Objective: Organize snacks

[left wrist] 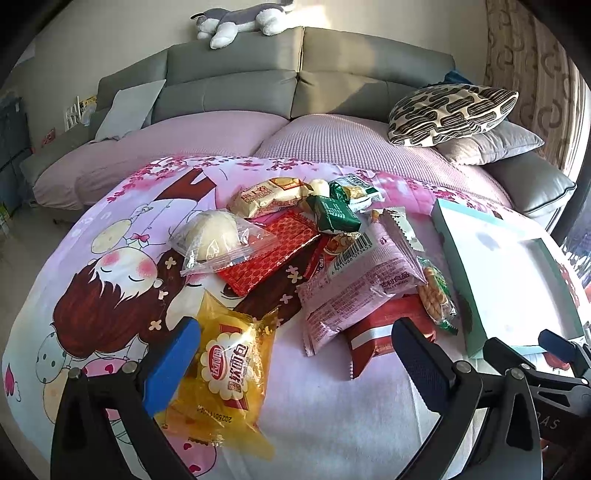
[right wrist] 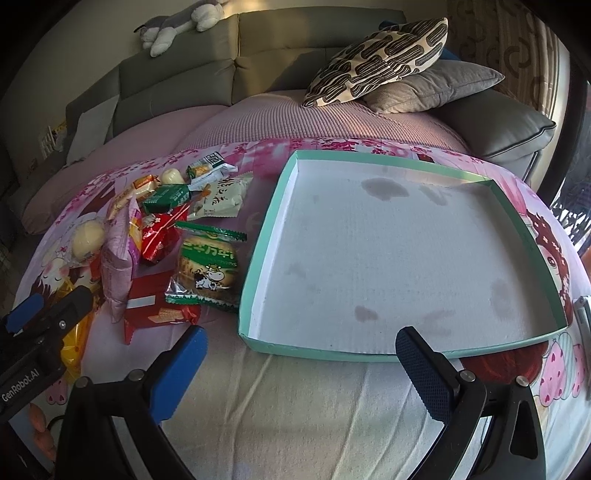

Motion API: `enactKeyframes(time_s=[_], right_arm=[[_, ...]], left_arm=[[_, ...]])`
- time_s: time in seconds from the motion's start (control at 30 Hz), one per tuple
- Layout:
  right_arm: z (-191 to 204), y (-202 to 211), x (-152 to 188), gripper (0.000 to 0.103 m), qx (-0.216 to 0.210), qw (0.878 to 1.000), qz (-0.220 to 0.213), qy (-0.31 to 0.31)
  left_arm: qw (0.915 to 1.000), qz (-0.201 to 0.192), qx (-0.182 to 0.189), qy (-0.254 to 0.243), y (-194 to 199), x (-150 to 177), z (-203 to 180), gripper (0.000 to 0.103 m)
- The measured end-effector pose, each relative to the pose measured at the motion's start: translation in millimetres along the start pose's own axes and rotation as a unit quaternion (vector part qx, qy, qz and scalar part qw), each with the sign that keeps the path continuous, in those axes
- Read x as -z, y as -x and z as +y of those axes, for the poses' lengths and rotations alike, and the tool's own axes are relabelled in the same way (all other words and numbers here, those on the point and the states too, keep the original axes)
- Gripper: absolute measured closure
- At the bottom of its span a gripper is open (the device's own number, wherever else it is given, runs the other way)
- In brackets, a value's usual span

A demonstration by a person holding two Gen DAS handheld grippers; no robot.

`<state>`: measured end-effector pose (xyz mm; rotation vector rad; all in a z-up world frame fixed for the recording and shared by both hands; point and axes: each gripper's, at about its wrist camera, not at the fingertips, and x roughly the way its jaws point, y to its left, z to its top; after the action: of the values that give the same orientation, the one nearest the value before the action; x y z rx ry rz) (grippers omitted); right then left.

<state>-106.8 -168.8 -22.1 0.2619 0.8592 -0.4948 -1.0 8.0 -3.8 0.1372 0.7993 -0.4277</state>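
Observation:
A heap of snack packets lies on the cartoon-print cloth (left wrist: 92,236). In the left wrist view my left gripper (left wrist: 295,326) is open, and a yellow bread packet (left wrist: 225,369) lies just inside its left finger (left wrist: 173,365). Beyond it are a pink packet (left wrist: 358,291), a red packet (left wrist: 380,332), a bun in a clear bag (left wrist: 214,236) and a dark green packet (left wrist: 334,214). To the right sits a shallow teal tray (right wrist: 369,355) with nothing on its stained white floor. My right gripper (right wrist: 301,334) hangs open at the tray's near edge, holding nothing. A green cow-print biscuit packet (right wrist: 208,271) lies beside the tray's left wall.
A grey sofa (left wrist: 295,74) with a pink cover runs behind the table. A patterned cushion (right wrist: 380,62) and a grey cushion (right wrist: 436,85) lie at its right end, and a plush toy (left wrist: 240,18) rests along its back. Bare white cloth (right wrist: 295,413) stretches under both grippers.

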Motion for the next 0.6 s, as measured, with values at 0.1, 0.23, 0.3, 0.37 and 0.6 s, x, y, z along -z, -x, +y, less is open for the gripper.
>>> enactKeyframes(time_s=[0.1,0.23,0.3,0.37,0.6], right_arm=[[-2,3,0,0.0,-0.004,1.0,-0.009,-0.02],[-5,6,-2,0.0,-0.013,0.999,-0.019,-0.039],[-6,8,-3,0.0,-0.019,0.998,-0.025,-0.047],[-7,10,-4,0.0,-0.031,0.998,-0.03,-0.052],[-1,13,-4,0.0,-0.034,0.998,-0.039,-0.033]], left_arm=[[1.0,0.005,-0.004,0.005,-1,1,1,0.0],[0.9999,0.003,-0.008,0.01,-1,3,3,0.0],[0.9999,0.003,-0.007,0.013,-1,4,3,0.0],[0.9998,0.003,-0.001,0.018,-1,4,4,0.0],[0.9998,0.006,0.007,0.017,-1,5,0,0.0]])
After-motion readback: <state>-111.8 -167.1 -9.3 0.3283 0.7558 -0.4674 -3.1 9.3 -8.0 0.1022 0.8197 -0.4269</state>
